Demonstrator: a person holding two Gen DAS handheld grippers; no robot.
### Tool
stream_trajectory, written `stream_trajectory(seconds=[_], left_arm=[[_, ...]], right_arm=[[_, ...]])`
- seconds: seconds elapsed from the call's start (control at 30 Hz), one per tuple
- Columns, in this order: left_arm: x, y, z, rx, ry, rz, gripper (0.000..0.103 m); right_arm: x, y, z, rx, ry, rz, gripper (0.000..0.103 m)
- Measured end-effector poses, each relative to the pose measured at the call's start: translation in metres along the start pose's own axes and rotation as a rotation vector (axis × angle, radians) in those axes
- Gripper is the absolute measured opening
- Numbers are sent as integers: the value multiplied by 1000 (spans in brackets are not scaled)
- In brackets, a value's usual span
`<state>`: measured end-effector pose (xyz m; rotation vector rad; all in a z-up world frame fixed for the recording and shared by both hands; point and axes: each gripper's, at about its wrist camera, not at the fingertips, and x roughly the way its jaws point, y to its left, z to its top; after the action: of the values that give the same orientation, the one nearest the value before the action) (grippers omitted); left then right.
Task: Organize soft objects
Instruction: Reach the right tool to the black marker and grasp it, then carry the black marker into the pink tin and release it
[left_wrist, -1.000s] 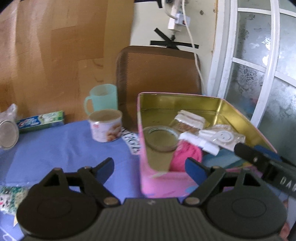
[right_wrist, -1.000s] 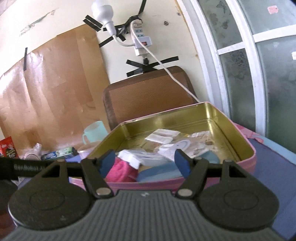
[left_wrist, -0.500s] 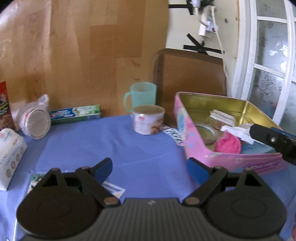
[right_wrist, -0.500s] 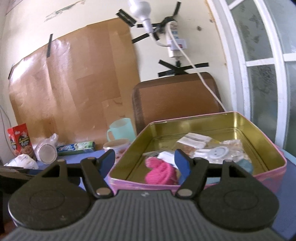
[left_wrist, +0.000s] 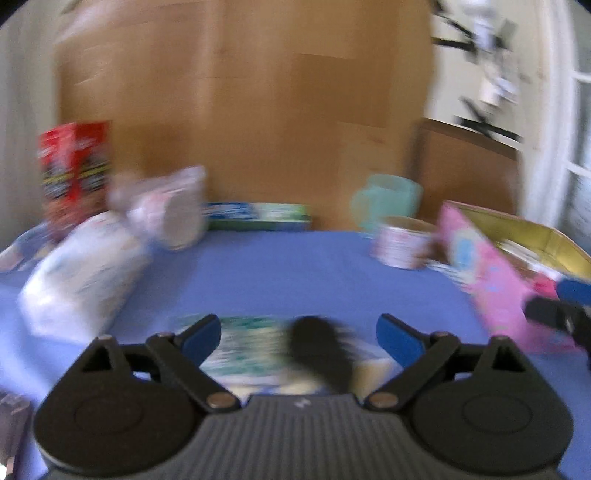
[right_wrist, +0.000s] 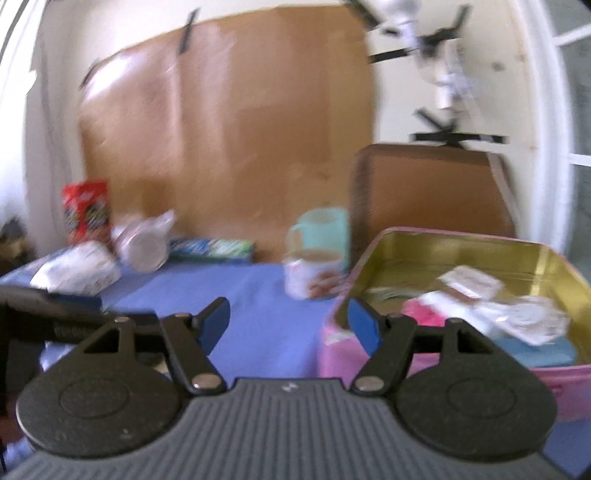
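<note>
My left gripper (left_wrist: 298, 332) hangs over the blue tablecloth (left_wrist: 280, 266), its jaws opening and not pressing on anything. Under them lie a green-and-white packet (left_wrist: 247, 350) and a blurred dark fuzzy thing (left_wrist: 321, 343). A white soft pack (left_wrist: 85, 273) lies to the left. The pink tin (left_wrist: 491, 280) with a gold inside stands at the right. My right gripper (right_wrist: 288, 321) is open and empty, just left of the tin (right_wrist: 461, 243), which holds a pink fluffy piece (right_wrist: 424, 314), white packets (right_wrist: 517, 314) and a blue cloth (right_wrist: 535, 350).
Along the back stand a red box (left_wrist: 74, 170), a plastic-wrapped jar (left_wrist: 170, 214), a toothpaste box (left_wrist: 258, 216), a teal mug (left_wrist: 388, 199) and a printed cup (left_wrist: 400, 240). Brown board covers the wall; a window frame is at the right. Both views are motion-blurred.
Both grippers swung left, away from the tin, which slid to the right of each view. The left jaws widened, and the packet and dark thing came into view beneath them.
</note>
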<state>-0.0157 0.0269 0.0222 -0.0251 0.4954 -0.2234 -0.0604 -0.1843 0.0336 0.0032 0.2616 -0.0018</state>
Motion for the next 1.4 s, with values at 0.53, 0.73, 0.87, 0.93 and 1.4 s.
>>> stream_trajectory(seconds=[0.53,0.73,0.87,0.93,1.4], left_arm=[[3,68,-19,-235,-37,101,90],[6,70,-20,-223,-40,60,89],[1,62,-19,-211,-6,-27,85],[-3,48,-19,-249,40,-142,85],[23,-70,1,-171,313,-452,41]], right_arm=[[104,78,-9,-152,298,299,50],[81,56,-14,-95,308,304,40],[49,25,-24,33,315,323,40],[35,9,-31,121,325,349,40],[-3,-33,-37,249,189,378,40]])
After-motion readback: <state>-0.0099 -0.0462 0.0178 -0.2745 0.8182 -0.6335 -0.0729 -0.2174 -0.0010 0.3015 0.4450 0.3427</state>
